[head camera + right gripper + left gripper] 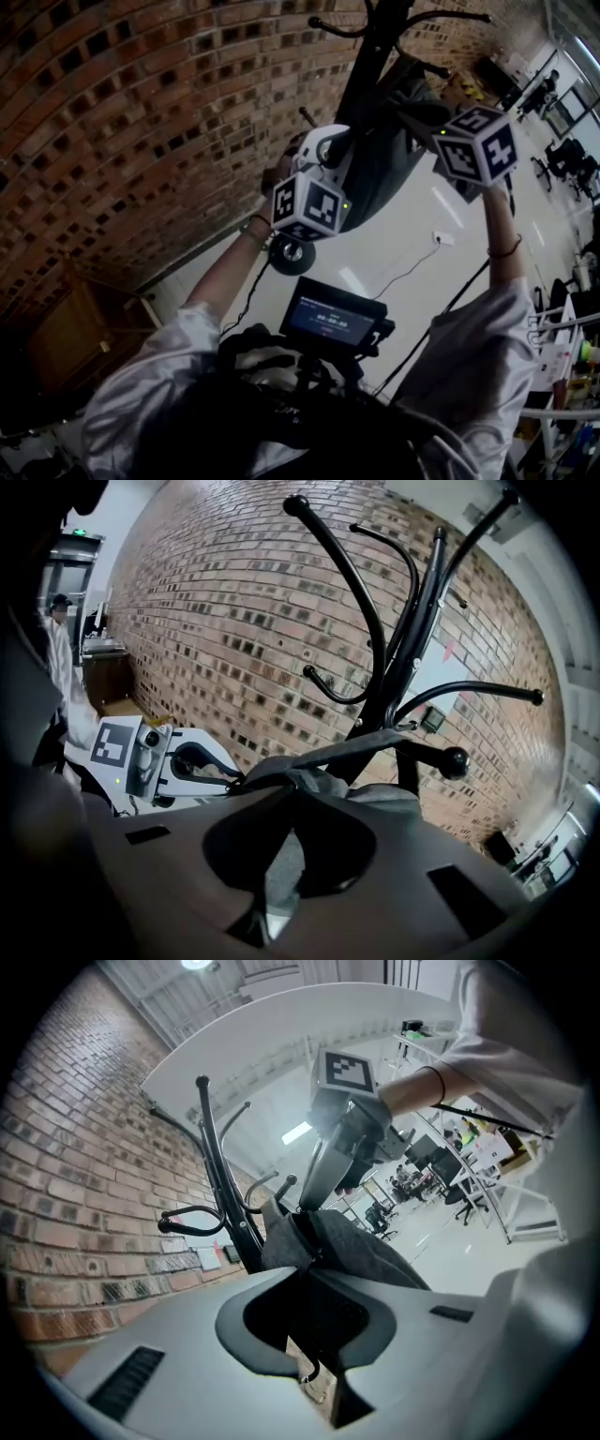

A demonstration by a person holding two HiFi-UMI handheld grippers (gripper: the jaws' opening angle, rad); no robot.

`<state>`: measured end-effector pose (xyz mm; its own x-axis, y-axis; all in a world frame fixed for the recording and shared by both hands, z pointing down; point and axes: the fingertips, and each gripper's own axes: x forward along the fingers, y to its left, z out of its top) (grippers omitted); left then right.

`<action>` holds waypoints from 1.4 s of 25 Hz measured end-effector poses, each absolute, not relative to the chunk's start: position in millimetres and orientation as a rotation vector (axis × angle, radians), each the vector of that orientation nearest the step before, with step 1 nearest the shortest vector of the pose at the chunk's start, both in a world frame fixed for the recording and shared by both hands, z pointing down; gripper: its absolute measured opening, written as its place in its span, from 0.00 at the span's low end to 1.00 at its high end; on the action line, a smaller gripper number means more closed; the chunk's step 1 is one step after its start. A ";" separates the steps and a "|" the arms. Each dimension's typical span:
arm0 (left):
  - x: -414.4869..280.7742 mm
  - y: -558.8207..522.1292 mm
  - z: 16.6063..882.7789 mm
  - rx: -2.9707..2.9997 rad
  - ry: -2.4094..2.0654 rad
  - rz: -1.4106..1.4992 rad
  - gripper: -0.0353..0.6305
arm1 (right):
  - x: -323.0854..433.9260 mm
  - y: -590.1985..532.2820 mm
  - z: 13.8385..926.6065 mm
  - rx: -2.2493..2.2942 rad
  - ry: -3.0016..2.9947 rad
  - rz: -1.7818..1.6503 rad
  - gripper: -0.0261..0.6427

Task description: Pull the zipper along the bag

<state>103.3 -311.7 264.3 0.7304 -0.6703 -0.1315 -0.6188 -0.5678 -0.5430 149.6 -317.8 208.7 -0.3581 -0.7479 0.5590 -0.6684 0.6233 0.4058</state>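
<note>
Grey fabric bag hangs on the black metal coat rack, left tool pinched tight on its edge, right tool clamped on its top fold: pull looks under way, next brace one side and draw the zipper, which I can't pick out.

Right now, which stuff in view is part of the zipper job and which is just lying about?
Part of the job:
- bag, hanging on the coat rack
- left gripper, clamped on the bag
- right gripper, clamped on the bag

Just about:
- brick wall
- wooden cabinet
- office chair
- small screen near the person's chest
</note>
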 end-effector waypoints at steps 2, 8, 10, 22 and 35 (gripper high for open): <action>104.5 -313.2 265.3 -2.360 0.944 -0.132 0.10 | 149.3 -317.8 210.0 1.109 -2.125 -0.140 0.06; 116.6 -310.7 256.6 -2.402 0.919 -0.297 0.10 | 161.6 -315.8 209.0 1.118 -2.167 -0.138 0.06; 125.9 -304.6 251.7 -2.422 0.896 -0.361 0.10 | 170.2 -309.2 206.3 1.123 -2.191 -0.135 0.06; 120.0 -322.7 254.5 -2.515 0.860 -0.598 0.10 | 161.7 -321.4 215.0 1.132 -2.278 -0.169 0.06; 118.2 -327.7 245.9 -2.465 0.951 -0.828 0.10 | 158.2 -324.3 216.7 1.136 -2.332 -0.201 0.06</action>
